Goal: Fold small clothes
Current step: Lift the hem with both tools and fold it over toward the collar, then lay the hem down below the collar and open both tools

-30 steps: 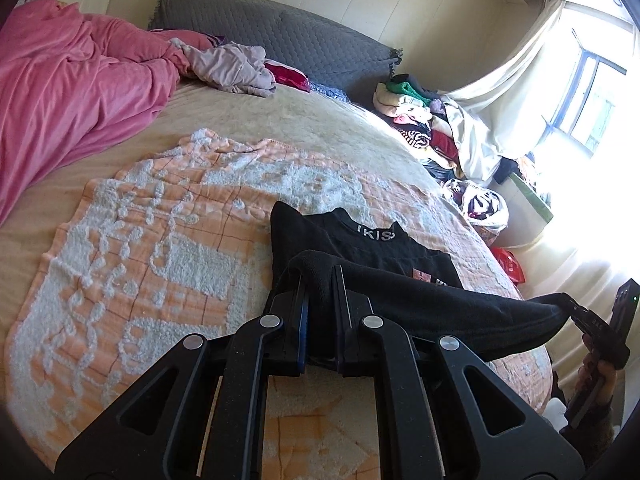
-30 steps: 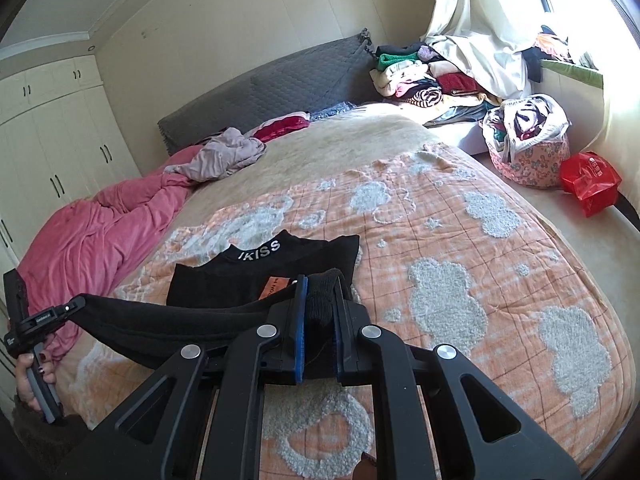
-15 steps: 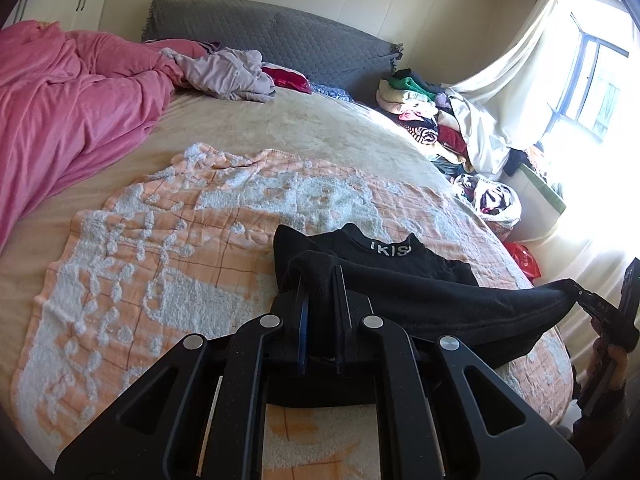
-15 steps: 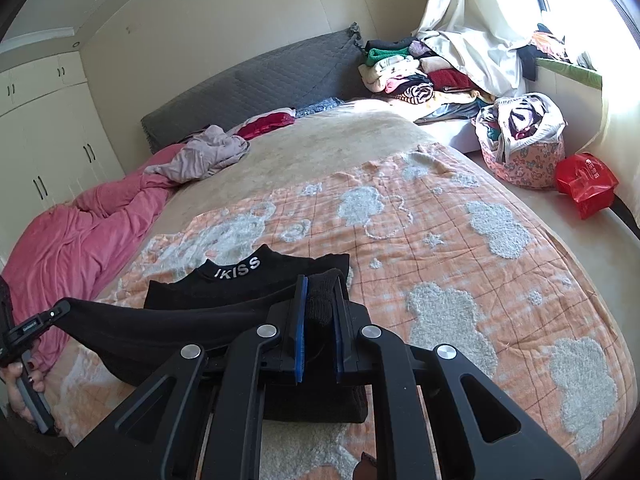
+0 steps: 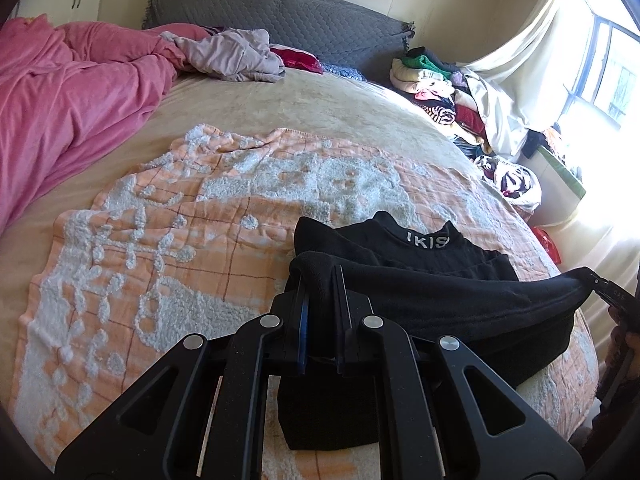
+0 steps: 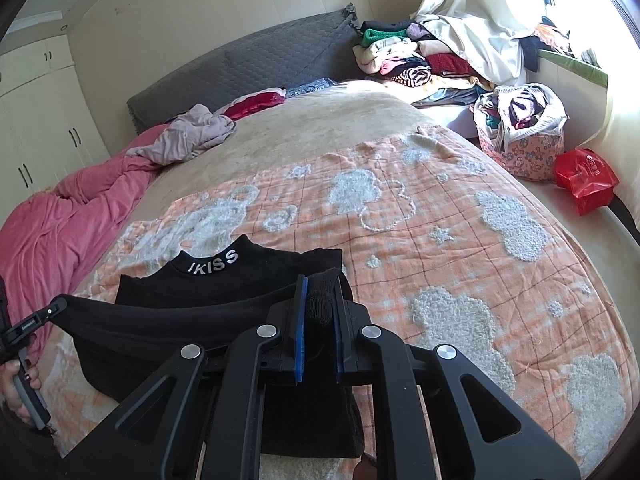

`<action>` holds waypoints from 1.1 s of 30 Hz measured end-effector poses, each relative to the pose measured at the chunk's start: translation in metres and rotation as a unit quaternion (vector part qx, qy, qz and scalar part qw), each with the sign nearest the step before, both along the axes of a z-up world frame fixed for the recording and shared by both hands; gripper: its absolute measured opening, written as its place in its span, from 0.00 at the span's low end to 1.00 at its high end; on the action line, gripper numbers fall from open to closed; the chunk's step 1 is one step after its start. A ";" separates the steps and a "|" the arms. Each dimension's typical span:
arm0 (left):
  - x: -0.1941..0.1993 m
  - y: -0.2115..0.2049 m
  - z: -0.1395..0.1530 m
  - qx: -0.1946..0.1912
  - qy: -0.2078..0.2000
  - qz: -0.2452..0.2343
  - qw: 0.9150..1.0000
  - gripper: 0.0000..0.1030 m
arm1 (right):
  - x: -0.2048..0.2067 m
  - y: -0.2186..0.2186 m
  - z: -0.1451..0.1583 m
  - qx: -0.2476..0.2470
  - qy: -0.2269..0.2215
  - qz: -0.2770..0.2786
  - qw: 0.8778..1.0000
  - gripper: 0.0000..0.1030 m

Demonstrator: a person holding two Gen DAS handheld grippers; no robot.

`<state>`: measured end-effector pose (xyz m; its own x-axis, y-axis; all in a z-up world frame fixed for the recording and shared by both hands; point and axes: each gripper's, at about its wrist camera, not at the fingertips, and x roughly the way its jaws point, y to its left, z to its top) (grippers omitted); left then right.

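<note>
The black fleece top [image 5: 420,264] is lying on the orange tufted blanket [image 5: 160,240], collar facing the headboard, its fold stretching sideways between 2 clamped grippers, left gripper [image 5: 319,280] and right gripper [image 6: 319,292].

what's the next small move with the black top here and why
Probably carry the held hem forward and lower it toward the collar. Both grippers, left gripper and right gripper, are shut on the black top, its near edge lifted and stretched between them above the half lying on the orange blanket, collar uncovered.
</note>
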<state>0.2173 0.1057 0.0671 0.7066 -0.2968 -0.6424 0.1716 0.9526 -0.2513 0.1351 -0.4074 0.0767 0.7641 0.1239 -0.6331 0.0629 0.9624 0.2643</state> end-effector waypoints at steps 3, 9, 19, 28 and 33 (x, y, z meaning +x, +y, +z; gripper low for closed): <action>0.008 -0.002 -0.011 0.006 0.009 0.002 1.000 0.04 | 0.009 0.000 -0.011 -0.001 0.011 -0.001 1.000 0.09; 0.021 -0.001 -0.028 0.011 0.021 0.004 1.000 0.04 | 0.025 -0.001 -0.031 0.001 0.029 -0.002 1.000 0.09; 0.025 0.000 -0.035 0.017 0.024 0.011 1.000 0.15 | 0.038 -0.001 -0.048 -0.008 0.038 0.000 0.999 0.21; -0.001 -0.002 0.001 0.065 -0.040 0.026 0.997 0.21 | 0.001 0.001 -0.007 -0.043 -0.060 -0.006 0.997 0.52; -0.019 -0.037 0.008 0.072 -0.045 -0.037 0.996 0.15 | -0.010 0.044 -0.002 -0.079 -0.058 0.083 0.992 0.40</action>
